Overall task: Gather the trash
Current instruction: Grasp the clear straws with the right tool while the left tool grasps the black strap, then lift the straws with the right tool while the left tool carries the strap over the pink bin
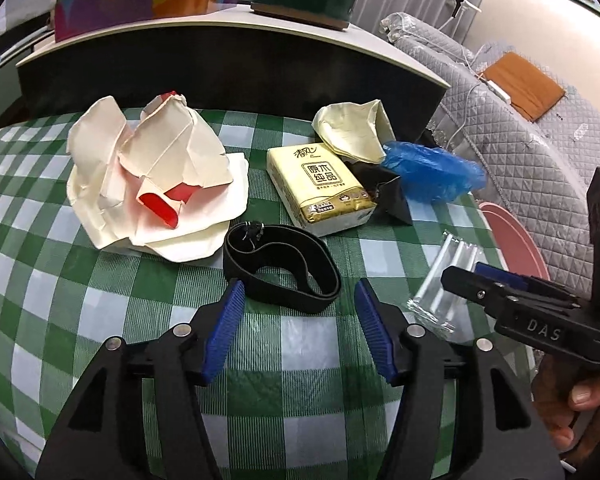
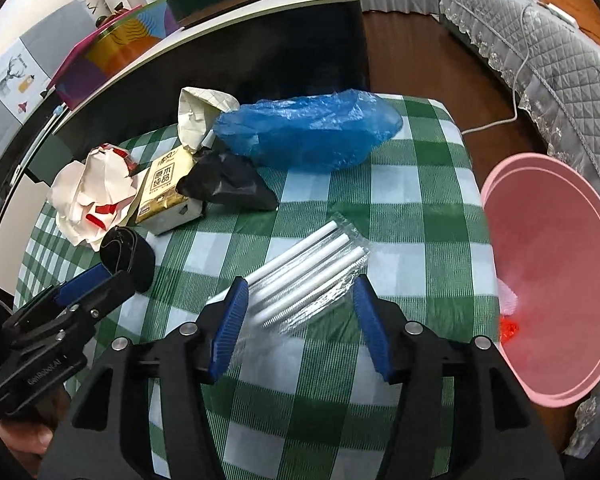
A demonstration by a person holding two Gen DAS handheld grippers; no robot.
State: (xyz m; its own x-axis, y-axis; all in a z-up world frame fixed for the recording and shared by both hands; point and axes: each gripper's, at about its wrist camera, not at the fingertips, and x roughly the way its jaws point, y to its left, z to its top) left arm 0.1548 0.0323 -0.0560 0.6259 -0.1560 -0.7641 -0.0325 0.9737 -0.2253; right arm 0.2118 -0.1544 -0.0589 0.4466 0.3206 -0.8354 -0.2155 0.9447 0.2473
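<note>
Little of the collecting looks done. The pink plastic bin [image 2: 556, 280] beside the green-and-white checked surface [image 2: 400, 200] holds only a small pale scrap and something red at its bottom, while most of the trash lies on the cloth.

Taking the yellow tissue pack [image 1: 320, 188] as the landmark: left of it sits a heap of crumpled white paper food boxes with red lining [image 1: 152, 176]; behind it, a crumpled cream paper cup [image 1: 356, 132]; to its right, a black plastic bag [image 1: 388, 196] and a crumpled blue plastic cover [image 1: 432, 172]; in front of it, a black elastic band loop [image 1: 284, 268]; further right and nearer the bin, a clear packet of white paper straws [image 2: 308, 280].

The left gripper [image 1: 300, 332] hovers with its blue pads apart and empty, pointed at the band. The right gripper [image 2: 300, 320] is likewise spread wide, its pads on either side of the straw packet but apparently not yet clamped on it.

Behind the surface stands a dark cabinet with a pale top [image 1: 236, 40] carrying a colourful box and a green round tin. A grey quilted sofa [image 1: 520, 128] lies past the bin, on a dark wooden floor.
</note>
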